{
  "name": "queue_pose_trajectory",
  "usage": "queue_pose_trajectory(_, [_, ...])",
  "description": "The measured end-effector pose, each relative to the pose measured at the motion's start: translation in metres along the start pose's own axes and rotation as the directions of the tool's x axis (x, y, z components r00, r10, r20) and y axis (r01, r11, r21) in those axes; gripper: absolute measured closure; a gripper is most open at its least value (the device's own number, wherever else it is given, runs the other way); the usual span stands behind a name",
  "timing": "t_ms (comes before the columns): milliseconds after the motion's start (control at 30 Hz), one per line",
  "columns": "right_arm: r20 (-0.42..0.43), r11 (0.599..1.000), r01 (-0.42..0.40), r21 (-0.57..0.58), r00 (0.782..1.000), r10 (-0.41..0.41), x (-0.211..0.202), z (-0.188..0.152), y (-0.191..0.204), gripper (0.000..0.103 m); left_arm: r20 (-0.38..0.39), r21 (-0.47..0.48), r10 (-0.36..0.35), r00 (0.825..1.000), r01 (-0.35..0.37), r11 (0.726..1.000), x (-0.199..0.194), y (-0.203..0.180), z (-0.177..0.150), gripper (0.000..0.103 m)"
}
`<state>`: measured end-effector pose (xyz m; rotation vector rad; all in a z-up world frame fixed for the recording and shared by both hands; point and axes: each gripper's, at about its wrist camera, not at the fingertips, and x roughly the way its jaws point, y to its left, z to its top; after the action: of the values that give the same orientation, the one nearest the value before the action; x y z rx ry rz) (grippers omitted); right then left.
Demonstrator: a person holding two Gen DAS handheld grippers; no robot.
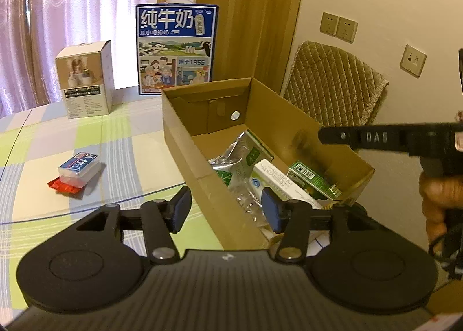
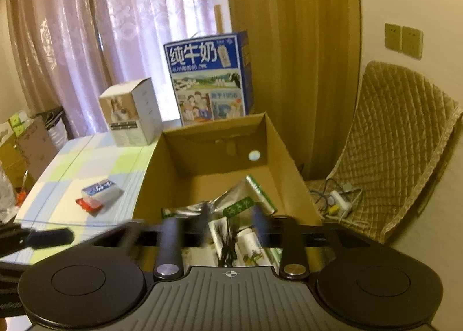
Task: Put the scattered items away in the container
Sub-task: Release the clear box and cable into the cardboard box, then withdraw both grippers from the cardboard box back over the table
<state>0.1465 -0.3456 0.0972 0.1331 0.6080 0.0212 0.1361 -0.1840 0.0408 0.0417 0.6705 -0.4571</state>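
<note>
Now, the scene line by line:

Left tongs (image 1: pixel 227 209): the blue pads stand apart with nothing pinched between them. They sit over the near left wall of the box, one pad outside it and one pad inside.

Right tongs (image 2: pixel 215 225): the fingers look blurry, but they stand apart with a gap. They grip nothing. They hang over the near end of the box.

Right tongs seen from the left: one black finger (image 1: pixel 376 137) pokes in from the right side, over the far right wall of the box. A hand (image 1: pixel 439 195) holds the handle.

Cardboard box (image 1: pixel 185 140): open on top, right under both tongs, long side running away from them.

Things in the box: a silver and green bag (image 1: pixel 231 154) in the middle, a white carton (image 1: pixel 275 177) beside it, a green carton (image 1: pixel 312 180) to the right, and a clear wrapper (image 1: pixel 246 201) close to the left tongs' inner pad.

Things not in the box: a small blue and white pack (image 1: pixel 79 166) lies on a red packet (image 1: pixel 62 186) on the table, well to the left of the left tongs.

Table (image 1: pixel 115 140): a checked cloth of green, blue and white.

Far past the tongs: a blue milk carton box (image 1: pixel 176 47), and a white box (image 1: pixel 85 78) to its left.

Right of the box: a chair (image 1: pixel 332 85) with a quilted cover.
</note>
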Motion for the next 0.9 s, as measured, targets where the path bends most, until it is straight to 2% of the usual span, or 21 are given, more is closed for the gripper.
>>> queue_pose_trajectory(167, [-0.002,1.000,0.012,0.025,1.000,-0.012,-0.009,-0.004,-0.008,0.043,0.002,-0.016,0.013,1.000,-0.013,1.000,-0.008,0.007,-0.009,0.047])
queue_pose_trajectory(333, [-0.018,0.999,0.017,0.035,1.000,-0.017,-0.020,-0.016,-0.009,0.032,-0.003,-0.030,0.029,1.000,-0.029,0.999,-0.018,0.015,-0.017,0.045])
queue_pose_trajectory(433, [-0.028,0.999,0.008,0.034,1.000,-0.007,-0.027,-0.021,-0.004,0.029,-0.004,-0.040,0.039,0.999,-0.039,0.998,-0.027,0.021,-0.022,0.040])
queue_pose_trajectory(600, [-0.019,1.000,-0.017,0.016,1.000,0.017,-0.042,-0.025,0.016,0.014,0.007,-0.048,0.072,0.997,-0.071,0.996,-0.047,0.033,-0.029,0.028])
queue_pose_trajectory(767, [-0.029,0.997,-0.075,-0.015,0.997,0.075,-0.052,-0.027,0.047,0.008,0.015,-0.060,0.112,0.994,-0.111,0.992,-0.072,0.054,-0.040,0.017])
queue_pose_trajectory(900, [-0.040,0.992,-0.122,-0.045,0.992,0.120,-0.053,-0.026,0.075,0.006,0.012,-0.077,0.158,0.987,-0.157,0.985,-0.090,0.078,-0.049,0.014])
